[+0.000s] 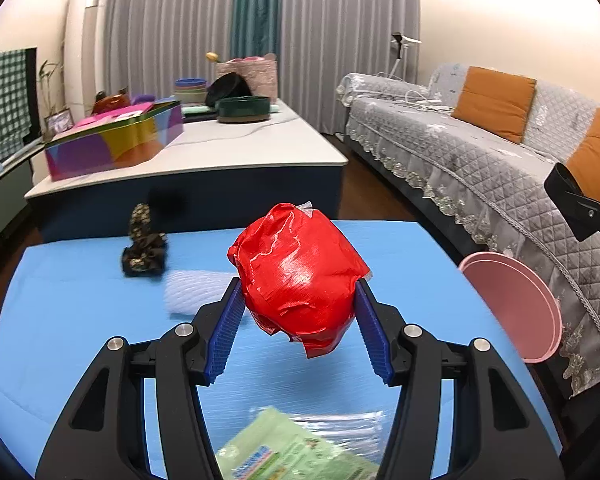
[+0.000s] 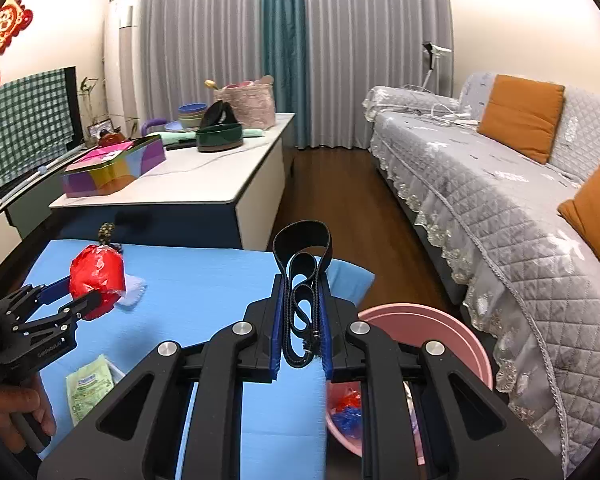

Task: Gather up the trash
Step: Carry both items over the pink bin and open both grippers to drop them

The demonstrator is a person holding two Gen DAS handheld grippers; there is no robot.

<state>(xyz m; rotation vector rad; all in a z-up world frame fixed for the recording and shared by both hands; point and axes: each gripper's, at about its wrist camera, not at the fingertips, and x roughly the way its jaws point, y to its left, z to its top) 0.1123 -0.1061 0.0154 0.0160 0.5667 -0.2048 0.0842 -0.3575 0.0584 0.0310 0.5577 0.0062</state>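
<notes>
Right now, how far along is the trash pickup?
Partly done: the pink bin beside the blue table already holds red and blue scraps. In hand: the left gripper clamps a red crumpled wrapper, the right gripper a black strap. Left on the table: a green packet, a white net piece and a dark patterned bundle.

Both grippers are built of matte black plastic links with triangular cut-outs, joined by round silver screw heads. Ribbed blue pads line the fingers [image 1: 224, 332] of the left gripper [image 1: 300, 332] and of the right gripper [image 2: 302, 328]. Small white lettering is printed on the left gripper's side, too small to be read.
</notes>
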